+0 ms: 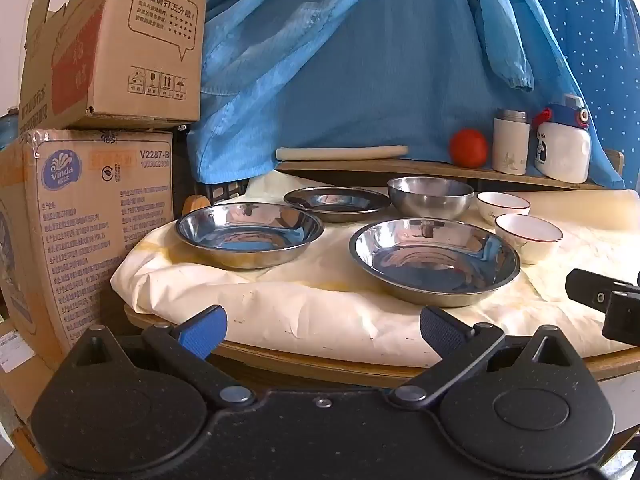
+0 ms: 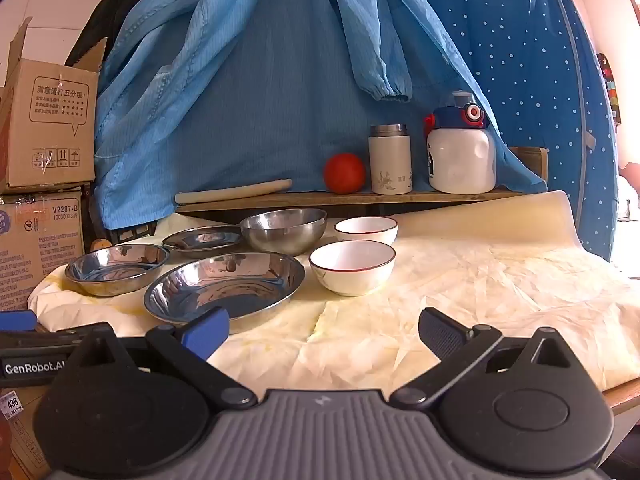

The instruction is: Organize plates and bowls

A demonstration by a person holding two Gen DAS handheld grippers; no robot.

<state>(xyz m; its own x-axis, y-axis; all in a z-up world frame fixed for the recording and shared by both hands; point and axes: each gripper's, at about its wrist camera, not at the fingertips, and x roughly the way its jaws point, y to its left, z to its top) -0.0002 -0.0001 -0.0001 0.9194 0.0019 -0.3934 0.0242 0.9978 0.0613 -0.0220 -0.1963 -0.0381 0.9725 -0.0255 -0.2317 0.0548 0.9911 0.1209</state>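
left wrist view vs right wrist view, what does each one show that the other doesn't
Only the left wrist view shows the open left gripper head on, empty, and the front of the stacked cardboard boxes.

Only the right wrist view shows the open right gripper head on, empty, and the bare cloth on the right side.

Both share three steel plates, a steel bowl, two white bowls, a tomato and two bottles.

On the table, three plates sit left, two small bowls right, a steel bowl behind; bottles stand on the shelf beyond.
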